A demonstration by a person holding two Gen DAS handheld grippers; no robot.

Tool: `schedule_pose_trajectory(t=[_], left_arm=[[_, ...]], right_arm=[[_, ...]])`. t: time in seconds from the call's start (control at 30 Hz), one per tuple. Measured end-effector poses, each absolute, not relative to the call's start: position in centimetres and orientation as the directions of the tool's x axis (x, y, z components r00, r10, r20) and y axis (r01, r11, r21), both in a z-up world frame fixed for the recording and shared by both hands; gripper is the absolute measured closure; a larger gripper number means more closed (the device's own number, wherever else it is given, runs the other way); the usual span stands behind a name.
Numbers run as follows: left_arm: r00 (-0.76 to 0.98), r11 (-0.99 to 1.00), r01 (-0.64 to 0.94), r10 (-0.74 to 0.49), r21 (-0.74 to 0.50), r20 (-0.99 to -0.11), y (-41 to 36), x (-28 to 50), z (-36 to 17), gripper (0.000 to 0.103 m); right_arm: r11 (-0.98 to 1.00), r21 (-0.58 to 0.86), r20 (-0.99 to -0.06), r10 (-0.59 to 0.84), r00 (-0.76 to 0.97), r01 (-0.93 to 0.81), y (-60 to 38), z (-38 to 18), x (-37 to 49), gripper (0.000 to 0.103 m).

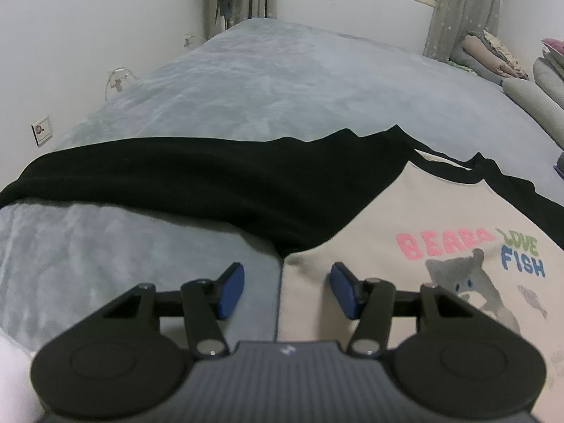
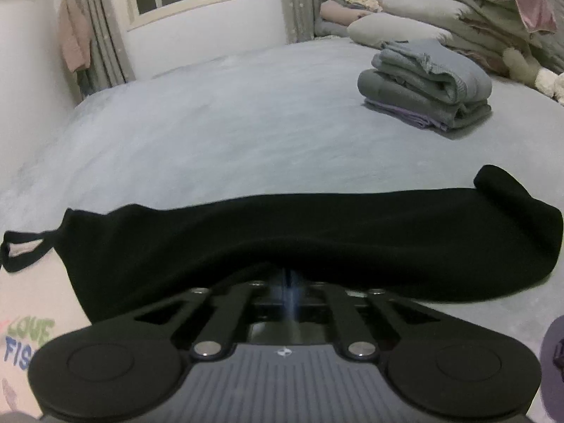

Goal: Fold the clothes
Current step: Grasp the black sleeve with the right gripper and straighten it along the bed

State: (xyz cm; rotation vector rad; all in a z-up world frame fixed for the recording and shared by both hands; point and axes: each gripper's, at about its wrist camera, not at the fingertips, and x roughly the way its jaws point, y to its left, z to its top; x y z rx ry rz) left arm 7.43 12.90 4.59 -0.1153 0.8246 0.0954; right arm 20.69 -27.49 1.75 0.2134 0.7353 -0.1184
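Sweatshirt (image 1: 352, 218) time: the left gripper (image 1: 287, 290) sits low with its blue pads (image 1: 232, 290) spread wide and nothing between them, hovering right over the side edge of the cream body where it meets the bed (image 1: 246, 81). The right gripper (image 2: 289, 282) is a different story: its fingers are drawn together and the tips disappear under the black right sleeve (image 2: 317, 232), so it looks clamped on that sleeve's near edge, though the actual pinch is hidden by the cloth. Moving outward, the garment lies face up on the grey bed cover, bear print (image 1: 472, 282) showing, and both black sleeves are stretched out sideways, the left sleeve (image 1: 176, 179) running off to the left. My guess is we're at the sleeve-folding stage, since the body is flat and the arms aren't tucked in. The next move probably calls for carrying the pinched sleeve across the chest without dragging the body out of square, with the left pads closing on that side edge. Farther back sits a folded stack (image 2: 426, 84), with pillows (image 2: 458, 3) behind it.
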Motion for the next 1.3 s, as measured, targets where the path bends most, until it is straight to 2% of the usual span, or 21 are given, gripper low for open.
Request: schedule_pose_trajectory(t=[0.33,0.37,0.4,0.47,0.53,0.67,0.77,0.93,1.03,1.3], left_arm=[[0.675,0.992,-0.097,0.002,-0.086,-0.738,12.4,6.3,5.0,0.051],[0.675,0.991,-0.097,0.001,-0.087,-0.738,12.3,6.2,4.9,0.05],[0.674,0.991,-0.098,0.0,-0.089,-0.739,12.3,6.1,4.9,0.05],[0.672,0.991,-0.1,-0.001,-0.093,-0.741,12.3,6.0,4.8,0.05],[0.671,0.991,-0.097,-0.007,-0.097,-0.742,12.3,5.9,4.8,0.049],[0.671,0.991,-0.092,-0.013,-0.101,-0.741,12.2,5.8,4.8,0.048],[0.67,0.991,-0.092,-0.013,-0.1,-0.742,12.3,5.8,4.8,0.048],[0.67,0.99,-0.09,-0.019,-0.107,-0.742,12.2,5.6,4.9,0.048],[0.671,0.991,-0.085,-0.018,-0.101,-0.741,12.0,5.6,4.8,0.047],[0.672,0.99,-0.081,-0.033,-0.118,-0.739,12.2,5.2,5.0,0.047]], right_arm=[[0.994,0.058,-0.721,-0.023,0.693,0.093,-27.0,2.6,19.1,0.101],[0.99,0.087,-0.715,-0.015,0.699,0.109,-27.3,2.7,19.0,0.1],[0.98,0.142,-0.702,-0.001,0.712,0.142,-27.8,2.8,19.0,0.098],[0.937,0.283,-0.682,0.046,0.73,0.205,-29.0,2.5,19.0,0.066],[0.894,0.39,-0.653,0.099,0.751,0.221,-29.7,1.9,19.1,0.064],[0.887,0.413,-0.629,0.115,0.769,0.205,-28.9,1.3,19.7,0.063],[0.851,0.496,-0.604,0.193,0.773,0.175,-28.9,1.0,20.0,0.069],[0.806,0.562,-0.589,0.233,0.774,0.185,-29.1,0.3,19.8,0.069],[0.88,0.44,-0.63,0.163,0.759,0.176,-27.7,0.6,19.9,0.096],[0.89,0.425,-0.651,0.175,0.739,0.165,-28.2,2.5,17.8,0.098]])
